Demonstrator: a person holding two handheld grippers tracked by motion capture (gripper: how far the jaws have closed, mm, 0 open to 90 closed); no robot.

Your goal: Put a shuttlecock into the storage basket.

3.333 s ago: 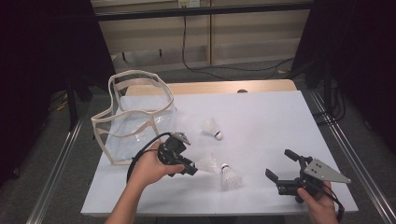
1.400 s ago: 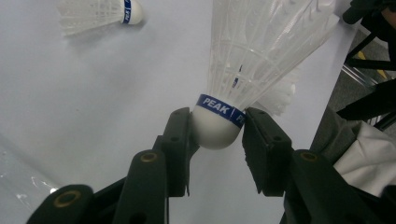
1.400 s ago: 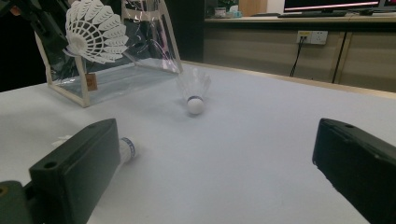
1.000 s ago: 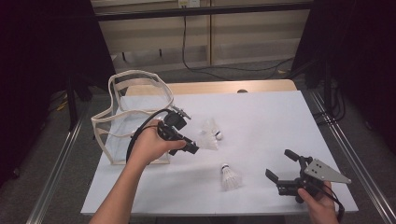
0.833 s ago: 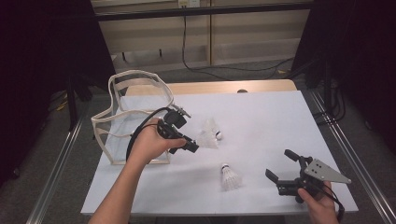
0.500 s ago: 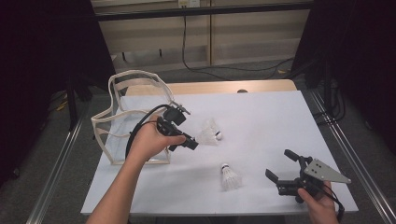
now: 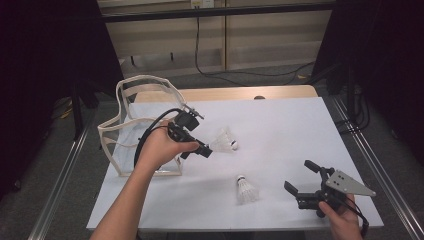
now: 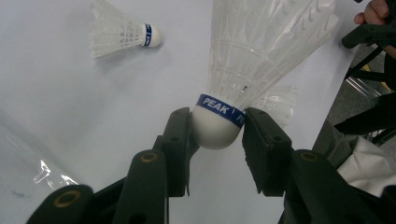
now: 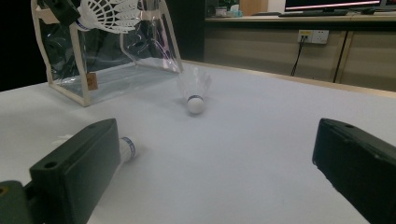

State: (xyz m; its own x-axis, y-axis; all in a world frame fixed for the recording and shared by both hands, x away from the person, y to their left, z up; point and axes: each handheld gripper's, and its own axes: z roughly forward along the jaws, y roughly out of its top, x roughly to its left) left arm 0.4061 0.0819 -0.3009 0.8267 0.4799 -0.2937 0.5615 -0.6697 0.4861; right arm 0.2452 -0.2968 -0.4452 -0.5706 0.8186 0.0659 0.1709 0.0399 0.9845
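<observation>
The left gripper (image 8: 217, 135) pinched 1 shuttlecock (image 8: 261, 51) by its cork, aloft beside the clear bag (image 7: 142, 130); 2 more lay on the table (image 7: 280, 130). The right gripper (image 7: 305, 177) gaped empty. The rounded cork, seemingly barely caught, could slip out before reaching the bag

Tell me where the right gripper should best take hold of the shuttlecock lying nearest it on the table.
Grip the white cork head, not the feathers. The shuttlecock lies on its side, cork pointing away from the person, skirt flaring toward the near edge. Coming down from above with the jaws either side of the cork looks best: it is rounded and firm, while the skirt would probably crush.
</observation>
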